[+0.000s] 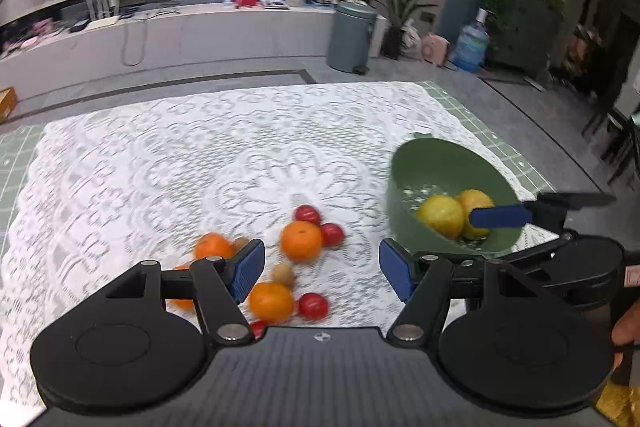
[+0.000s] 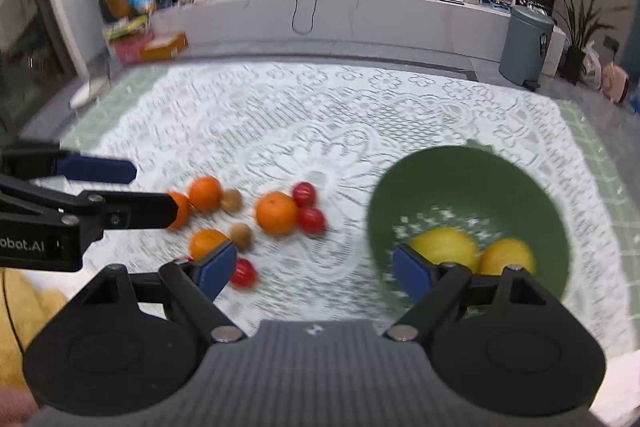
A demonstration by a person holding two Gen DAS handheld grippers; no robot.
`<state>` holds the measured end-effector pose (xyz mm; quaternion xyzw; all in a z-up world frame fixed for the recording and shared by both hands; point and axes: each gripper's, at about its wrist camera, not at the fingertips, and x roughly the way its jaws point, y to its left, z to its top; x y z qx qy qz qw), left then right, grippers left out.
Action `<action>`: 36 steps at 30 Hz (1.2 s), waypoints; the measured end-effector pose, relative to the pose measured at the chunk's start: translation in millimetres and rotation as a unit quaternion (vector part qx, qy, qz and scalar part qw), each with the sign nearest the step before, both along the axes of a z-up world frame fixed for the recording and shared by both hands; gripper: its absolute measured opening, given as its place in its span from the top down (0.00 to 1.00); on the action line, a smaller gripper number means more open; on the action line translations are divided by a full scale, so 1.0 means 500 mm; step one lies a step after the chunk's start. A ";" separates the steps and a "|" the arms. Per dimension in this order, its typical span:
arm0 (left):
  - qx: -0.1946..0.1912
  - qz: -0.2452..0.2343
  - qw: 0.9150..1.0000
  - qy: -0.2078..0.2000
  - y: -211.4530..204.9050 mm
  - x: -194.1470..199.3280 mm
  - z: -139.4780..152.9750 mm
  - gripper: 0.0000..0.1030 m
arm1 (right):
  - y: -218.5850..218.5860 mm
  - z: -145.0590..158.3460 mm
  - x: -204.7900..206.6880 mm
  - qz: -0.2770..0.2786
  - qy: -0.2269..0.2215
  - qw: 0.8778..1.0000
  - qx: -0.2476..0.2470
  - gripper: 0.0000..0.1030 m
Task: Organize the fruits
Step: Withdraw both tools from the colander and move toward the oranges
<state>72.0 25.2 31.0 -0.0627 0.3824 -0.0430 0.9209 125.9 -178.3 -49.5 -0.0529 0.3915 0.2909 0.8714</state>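
A: So, tally at this moment. Green bowl [image 2: 468,187] sat on the lace tablecloth [image 2: 320,115], right side of the table. Two yellow fruits lay inside it, touching: one lemon-like [image 2: 444,247], the other a deeper yellow-orange [image 2: 508,257]. I could not name either for certain.

B: And outside the bowl?

A: Everything else was loose on the cloth, left of the bowl and well apart from it. Largest orange [image 2: 276,213] had two small red fruits against it, one above [image 2: 304,193] and one beside [image 2: 312,220]; cherry tomatoes by the look, though the blur was heavy. Further left, another orange [image 2: 205,193], with a third partly hidden behind the other gripper's finger. A fourth orange [image 2: 206,243] lay nearer. Two small brown round fruits [image 2: 240,235] lay among them, kind unclear. One more red one [image 2: 243,273] was nearest the camera.

B: Grippers?

A: Left gripper [image 1: 322,267] had its fingers spread wide and nothing between them; it hovered over the loose cluster. Right gripper [image 2: 314,273] was likewise spread and empty, its right finger over the bowl's near rim.

B: Progress, then?

A: Early, I judged. Two pieces were in the bowl and roughly ten were left on the cloth. Whether the oranges and red ones belonged in that same bowl, the pictures could not tell me; no second container was in sight.
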 end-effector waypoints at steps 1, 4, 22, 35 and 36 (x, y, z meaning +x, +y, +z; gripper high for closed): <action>-0.001 0.005 1.000 -0.002 0.010 -0.005 -0.004 0.25 | 0.006 -0.006 -0.004 -0.005 0.000 1.000 0.010 0.20; -0.004 0.018 1.000 -0.005 0.039 -0.019 -0.018 0.25 | 0.027 -0.022 -0.016 -0.017 0.002 0.999 0.036 0.20; -0.046 0.044 0.998 -0.021 0.153 -0.048 -0.122 0.26 | 0.169 -0.123 -0.058 0.030 -0.077 0.996 -0.023 0.38; -0.012 0.068 0.998 0.012 0.162 -0.009 -0.183 0.29 | 0.216 -0.165 -0.035 0.076 -0.036 0.996 -0.030 0.49; -0.016 0.072 0.997 0.017 0.165 -0.003 -0.188 0.29 | 0.220 -0.168 -0.033 0.080 -0.031 0.996 -0.027 0.49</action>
